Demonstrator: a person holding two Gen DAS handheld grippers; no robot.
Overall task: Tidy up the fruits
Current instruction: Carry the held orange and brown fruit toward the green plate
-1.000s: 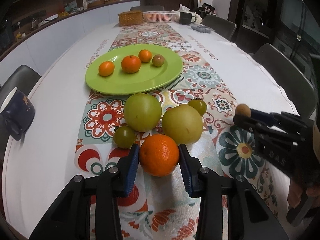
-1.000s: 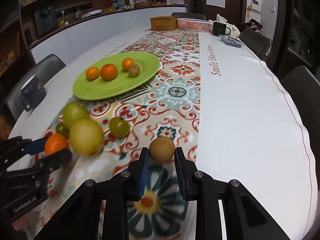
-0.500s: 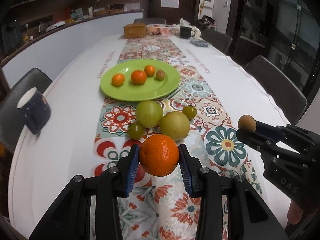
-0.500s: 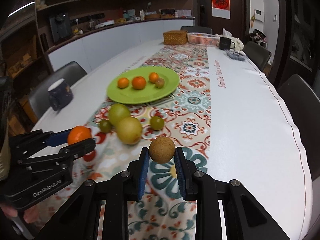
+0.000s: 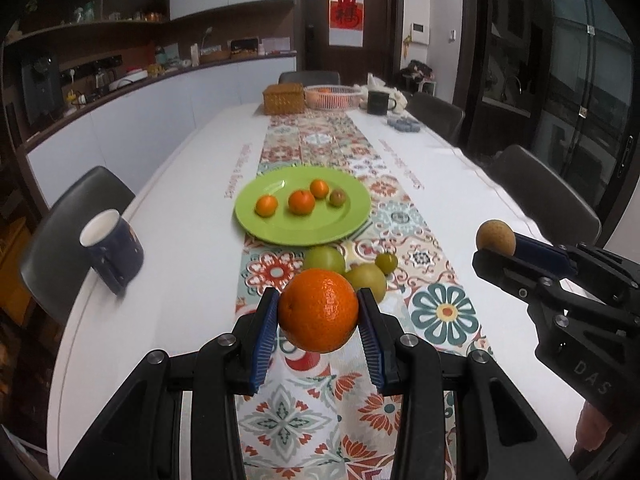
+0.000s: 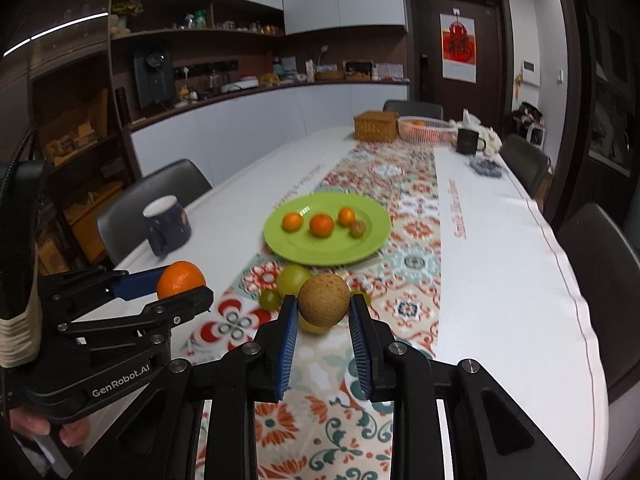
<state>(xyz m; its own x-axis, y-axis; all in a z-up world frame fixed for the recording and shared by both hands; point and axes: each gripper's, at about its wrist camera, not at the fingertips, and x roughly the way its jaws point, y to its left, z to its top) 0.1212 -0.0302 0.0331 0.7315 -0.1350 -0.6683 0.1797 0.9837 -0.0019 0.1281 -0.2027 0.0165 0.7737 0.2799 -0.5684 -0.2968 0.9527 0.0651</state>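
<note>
Orange point(image 5: 318, 310) higher now, between left gripper point(image 5: 318, 320) pads.

Left tool point(image 5: 318, 322): matte black linkage arms, blue ribbed pads, silver pivot screws, white "GenRobot.AI" lettering on side. Right tool point(image 6: 323, 312): same black/blue build, side marked "DAS". Cream ribbed cuff point(image 6: 18, 338), dark sleeve above.

Four fruits point(image 5: 301, 201) lay on the plate point(image 5: 280, 228); loose fruits point(image 5: 325, 259) sat before it; a mug point(image 5: 112, 249) stood left.
</note>
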